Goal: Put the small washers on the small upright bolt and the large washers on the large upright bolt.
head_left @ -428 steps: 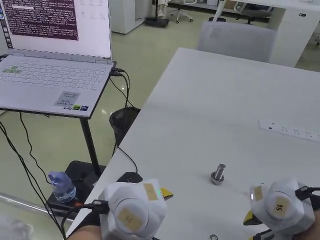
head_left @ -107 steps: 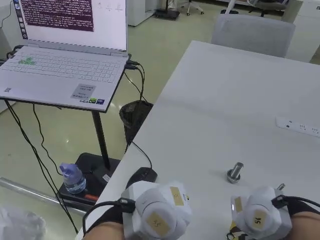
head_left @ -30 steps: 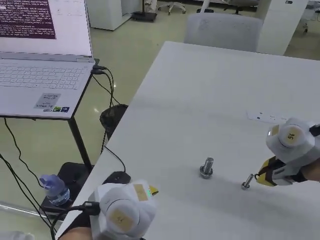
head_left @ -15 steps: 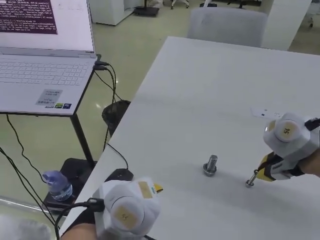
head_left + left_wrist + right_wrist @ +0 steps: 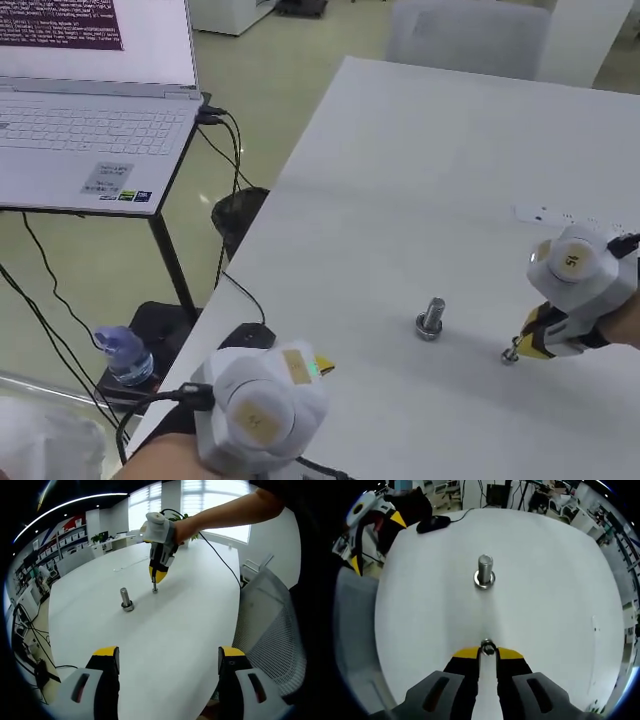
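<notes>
The white worktop (image 5: 400, 180) is the largest thing in view, and an open laptop (image 5: 90, 130) is carried on a stand just off its left edge. The left gripper (image 5: 169, 652) is held low at the near edge, well apart from the work. Its fingers (image 5: 106, 655) are spread wide, with nothing between them. The right gripper (image 5: 528, 343) is pointed down at the worktop to the right of the large bolt (image 5: 431, 318), which is stood upright on its head on bare surface. The right fingers (image 5: 466, 654) are clamped on the shank of the small bolt (image 5: 154, 586). This bolt is held roughly upright, head down, at the worktop, near the large bolt but clearly apart from it. Whether its head is fully seated cannot be told.

The step in hand is judged to be the standing of the small bolt.

- **Seating:** the shank should be brought truly vertical and the head pressed flat before anything is let go, since so narrow a head is likely to be tipped by a slight lean.
- **Release:** the fingers are best opened slowly and evenly, so that neither one drags the thread sideways.
- **Withdrawal:** the gripper is best drawn straight up along the shank, not swung aside.
- **Spacing:** the gap between the bolts should be kept, so that washers can later be lowered over either one without the other being knocked.
</notes>
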Demonstrator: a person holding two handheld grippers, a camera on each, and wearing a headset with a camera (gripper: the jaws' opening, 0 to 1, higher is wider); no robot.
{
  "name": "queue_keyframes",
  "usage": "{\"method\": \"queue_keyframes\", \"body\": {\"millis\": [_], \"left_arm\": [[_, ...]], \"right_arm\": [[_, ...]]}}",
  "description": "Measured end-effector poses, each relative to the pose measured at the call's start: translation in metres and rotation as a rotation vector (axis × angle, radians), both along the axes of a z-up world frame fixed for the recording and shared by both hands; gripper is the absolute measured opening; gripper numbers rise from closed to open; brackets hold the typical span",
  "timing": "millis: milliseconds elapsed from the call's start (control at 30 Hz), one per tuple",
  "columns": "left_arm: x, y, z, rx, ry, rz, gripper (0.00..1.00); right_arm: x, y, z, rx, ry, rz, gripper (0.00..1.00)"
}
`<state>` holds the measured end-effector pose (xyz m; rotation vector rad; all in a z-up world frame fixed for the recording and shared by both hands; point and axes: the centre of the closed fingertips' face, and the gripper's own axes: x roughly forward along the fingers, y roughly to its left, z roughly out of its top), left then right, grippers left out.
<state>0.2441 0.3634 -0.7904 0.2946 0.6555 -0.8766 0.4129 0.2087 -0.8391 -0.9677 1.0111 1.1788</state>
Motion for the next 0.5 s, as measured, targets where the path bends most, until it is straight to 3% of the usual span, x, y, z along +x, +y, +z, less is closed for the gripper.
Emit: {"method": "queue_keyframes", "body": {"millis": [500], "left_arm": [[-0.004,0.000,-0.003,0.000,0.019,-0.008,0.78]], "right_arm": [[0.000,0.002,-0.020,-0.026,0.017,0.014,0.13]]}}
